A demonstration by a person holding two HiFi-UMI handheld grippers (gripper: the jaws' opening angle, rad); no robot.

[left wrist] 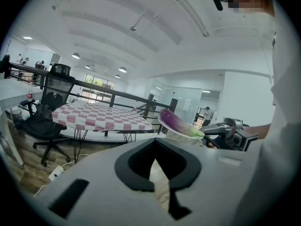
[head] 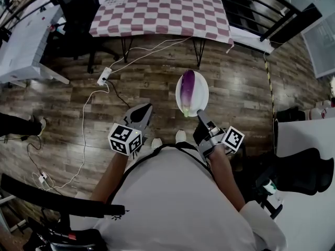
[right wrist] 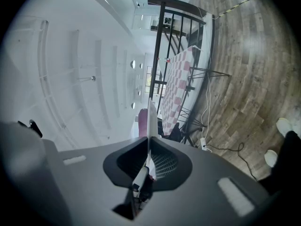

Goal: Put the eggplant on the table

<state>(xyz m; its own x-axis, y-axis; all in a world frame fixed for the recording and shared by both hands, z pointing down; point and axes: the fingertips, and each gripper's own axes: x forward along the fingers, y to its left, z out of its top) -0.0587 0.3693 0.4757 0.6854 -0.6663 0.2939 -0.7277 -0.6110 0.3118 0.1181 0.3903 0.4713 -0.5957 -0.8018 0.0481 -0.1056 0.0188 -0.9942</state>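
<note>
1. The eggplant (head: 187,90) lay lengthwise on a white plate (head: 203,92), purple end away from the person, green stem end towards them.
2. The right gripper (head: 200,117) was closed on the near rim of the plate and held it level in the air above the wood floor (head: 157,82). Its own view showed the plate edge-on between the jaws.
3. The left gripper (head: 146,110) hung beside the plate without touching it, with its jaws together and nothing between them.
4. The bench (head: 162,9), covered by a red-and-white checked cloth, stood well apart from the plate, with open floor between them.
5. Judged from this, the carry was under way but the placing was not yet done. The person had yet to reach the bench, and the eggplant had yet to be set down on the cloth.
</note>
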